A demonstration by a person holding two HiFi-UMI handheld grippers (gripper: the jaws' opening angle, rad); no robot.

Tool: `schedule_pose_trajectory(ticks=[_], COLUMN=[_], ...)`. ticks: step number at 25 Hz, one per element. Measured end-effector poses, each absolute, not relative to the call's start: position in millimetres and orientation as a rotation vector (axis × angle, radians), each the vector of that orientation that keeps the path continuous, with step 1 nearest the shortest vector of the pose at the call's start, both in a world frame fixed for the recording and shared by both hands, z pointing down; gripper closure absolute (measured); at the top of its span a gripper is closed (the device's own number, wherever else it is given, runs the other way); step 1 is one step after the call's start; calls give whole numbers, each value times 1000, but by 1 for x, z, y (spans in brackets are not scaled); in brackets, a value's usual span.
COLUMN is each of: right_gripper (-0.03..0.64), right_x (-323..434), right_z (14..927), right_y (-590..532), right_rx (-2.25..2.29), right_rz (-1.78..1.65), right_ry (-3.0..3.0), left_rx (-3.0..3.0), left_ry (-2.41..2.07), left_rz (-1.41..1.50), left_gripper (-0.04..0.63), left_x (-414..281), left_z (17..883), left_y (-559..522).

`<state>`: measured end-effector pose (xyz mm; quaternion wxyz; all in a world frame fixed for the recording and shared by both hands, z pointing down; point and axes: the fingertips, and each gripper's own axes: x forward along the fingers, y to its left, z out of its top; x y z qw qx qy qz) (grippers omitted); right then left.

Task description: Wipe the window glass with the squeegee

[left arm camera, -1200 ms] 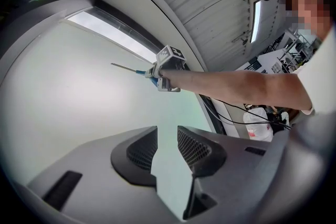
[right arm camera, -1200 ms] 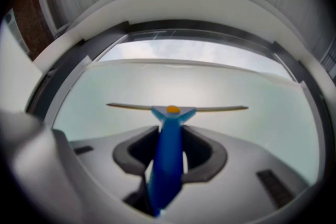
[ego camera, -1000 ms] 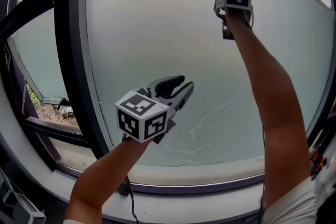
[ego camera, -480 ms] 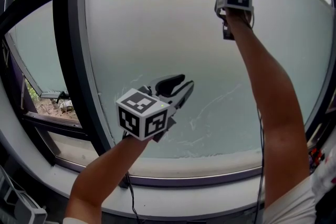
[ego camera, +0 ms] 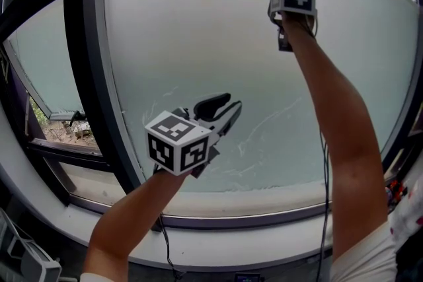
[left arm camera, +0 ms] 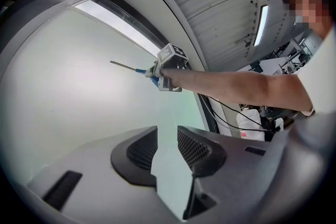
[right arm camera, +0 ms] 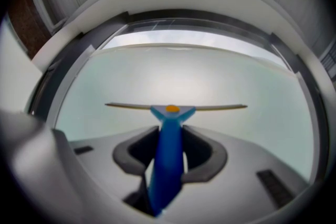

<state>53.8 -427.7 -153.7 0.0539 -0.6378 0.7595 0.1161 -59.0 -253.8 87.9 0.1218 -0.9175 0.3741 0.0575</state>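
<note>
Blue plastic is filling the right hand-held gripper [right arm camera: 169, 147], whose grey jaws are clamping the handle of the blue squeegee [right arm camera: 167, 165] with the thin pale blade. That blade is lying level, seemingly against the large pale window glass [ego camera: 198, 43], high up near its top edge. The left hand-held gripper [left arm camera: 167, 149] is hanging lower, jaws parted with nothing between them. Whitish streaks [ego camera: 264, 135] are showing low on the pane, so most of the wiping is probably lying ahead.
</note>
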Motion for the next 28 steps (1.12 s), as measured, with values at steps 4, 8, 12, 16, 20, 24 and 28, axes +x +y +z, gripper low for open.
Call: schedule_pose_trajectory(ticks=[4,8,12,16,20,24,28], right_gripper=[472,472,472,472,471,472,471], right_x=[53,54,55,54,53,56,51], right_z=[-144,-129,-115,-106,-95,-87,-77], right_y=[-427,-426,-426,-427,-427,-426,-426], right_rx=[-1935,-1946,-1953,-1955,-1958,-1980,-1969], right_rz=[338,328,318,305,282,274,249], right_ry=[2312,2310,2322,2334,2351,2341,2365], left_rx=[-2693,-2702,-2719,-2735,-2759,-2776,-2786], left_ry=[1095,1099,1100,1097,1099,1105,1112], left_rz=[173,169,155,155,149,153,155], left_gripper=[456,456,455,455,456,454,454], left_x=[-60,-60,-58,-57,-56,-57,-60], left_z=[91,98,107,113,123,131,136], left_y=[-251,-250,-249,-247,-247,-245,-245])
